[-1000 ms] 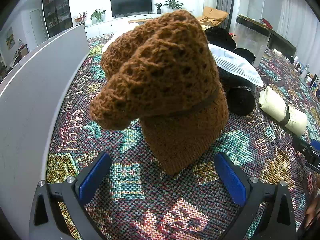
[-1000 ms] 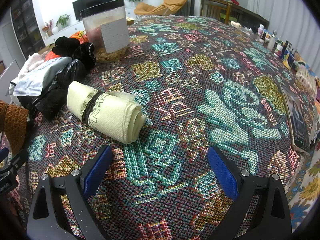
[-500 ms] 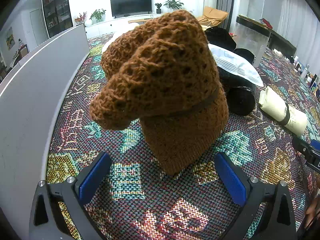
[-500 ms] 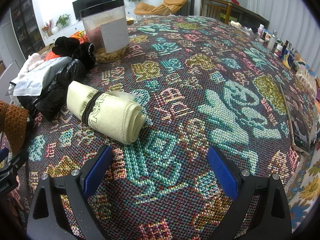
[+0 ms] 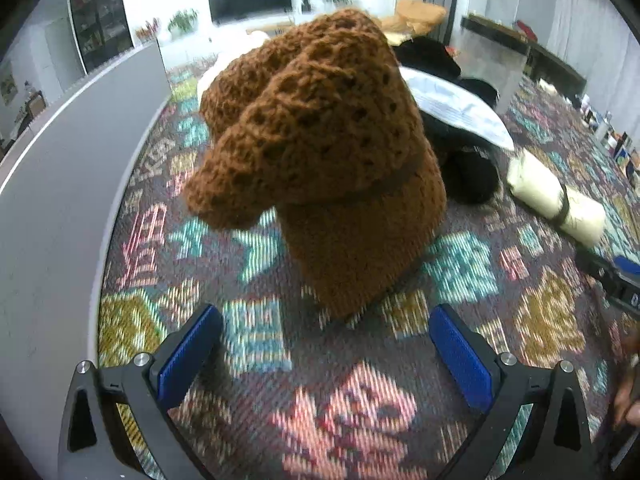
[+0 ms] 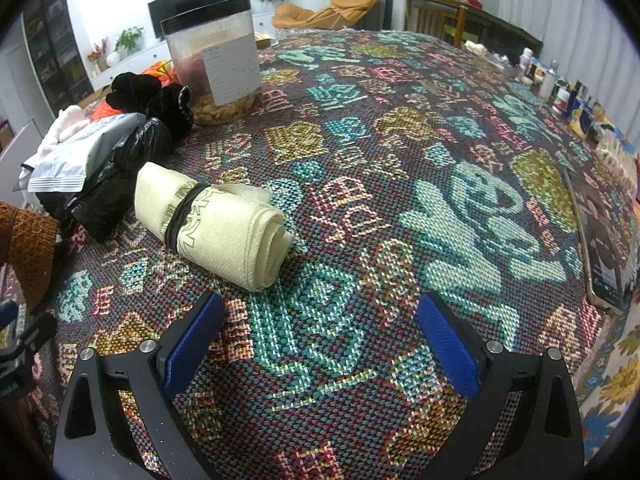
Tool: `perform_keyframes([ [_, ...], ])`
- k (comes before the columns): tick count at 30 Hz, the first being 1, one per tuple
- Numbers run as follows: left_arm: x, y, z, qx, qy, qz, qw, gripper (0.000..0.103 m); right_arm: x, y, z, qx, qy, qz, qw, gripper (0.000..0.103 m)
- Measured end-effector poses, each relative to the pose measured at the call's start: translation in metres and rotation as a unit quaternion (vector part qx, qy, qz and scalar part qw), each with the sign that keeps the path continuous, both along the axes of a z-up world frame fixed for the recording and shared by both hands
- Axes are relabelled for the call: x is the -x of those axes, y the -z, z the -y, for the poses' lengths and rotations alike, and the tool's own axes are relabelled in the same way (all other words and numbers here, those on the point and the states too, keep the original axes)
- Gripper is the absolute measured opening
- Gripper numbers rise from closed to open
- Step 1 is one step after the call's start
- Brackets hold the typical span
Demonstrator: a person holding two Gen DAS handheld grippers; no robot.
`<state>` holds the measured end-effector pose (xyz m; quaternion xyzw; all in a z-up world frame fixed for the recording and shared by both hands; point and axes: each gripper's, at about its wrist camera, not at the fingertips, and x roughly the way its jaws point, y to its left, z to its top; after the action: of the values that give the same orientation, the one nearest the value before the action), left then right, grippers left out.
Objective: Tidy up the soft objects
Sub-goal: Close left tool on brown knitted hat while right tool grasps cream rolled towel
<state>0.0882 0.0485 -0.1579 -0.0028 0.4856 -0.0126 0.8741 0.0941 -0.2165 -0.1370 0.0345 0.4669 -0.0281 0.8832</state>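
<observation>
A brown crocheted bundle (image 5: 324, 152) tied with a dark band stands on the patterned tablecloth, just ahead of my left gripper (image 5: 324, 354), which is open and empty. Its edge shows at the left of the right wrist view (image 6: 28, 244). A cream rolled cloth (image 6: 216, 224) held by a black band lies just ahead and left of my right gripper (image 6: 320, 344), which is open and empty. The roll also shows in the left wrist view (image 5: 556, 196). Behind them lies a heap of black soft items (image 6: 120, 164) with a white-grey pouch (image 6: 76, 156) on top.
A grey box wall (image 5: 60, 184) runs along the left. A clear plastic jar (image 6: 216, 64) with a label stands behind the heap. Bottles and small items (image 6: 560, 88) line the far right edge; a book (image 6: 604, 236) lies at the right.
The left wrist view has shifted slightly and blurred; the brown bundle now sits a little lower and more to the right. The right gripper has not moved.
</observation>
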Motion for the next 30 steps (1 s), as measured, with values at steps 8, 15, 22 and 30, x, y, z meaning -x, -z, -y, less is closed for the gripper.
perform_keyframes([
  [8,0.033,-0.037,-0.019,0.072,0.014,0.053,0.9959,0.103,-0.034,-0.038,0.012,-0.009,-0.133,-0.035,0.990,0.098],
  [15,-0.004,-0.056,-0.011,0.015,-0.021,0.077,0.9967,0.103,-0.060,-0.033,-0.055,0.069,-0.248,-0.058,0.964,0.098],
  [22,-0.038,-0.052,-0.023,0.054,-0.036,0.068,0.9956,0.082,-0.072,-0.016,-0.044,0.014,-0.214,-0.089,0.973,0.053],
  [30,-0.032,-0.063,-0.026,0.115,-0.019,0.096,0.9885,0.060,-0.065,-0.053,0.021,-0.079,-0.081,-0.010,0.993,0.052],
])
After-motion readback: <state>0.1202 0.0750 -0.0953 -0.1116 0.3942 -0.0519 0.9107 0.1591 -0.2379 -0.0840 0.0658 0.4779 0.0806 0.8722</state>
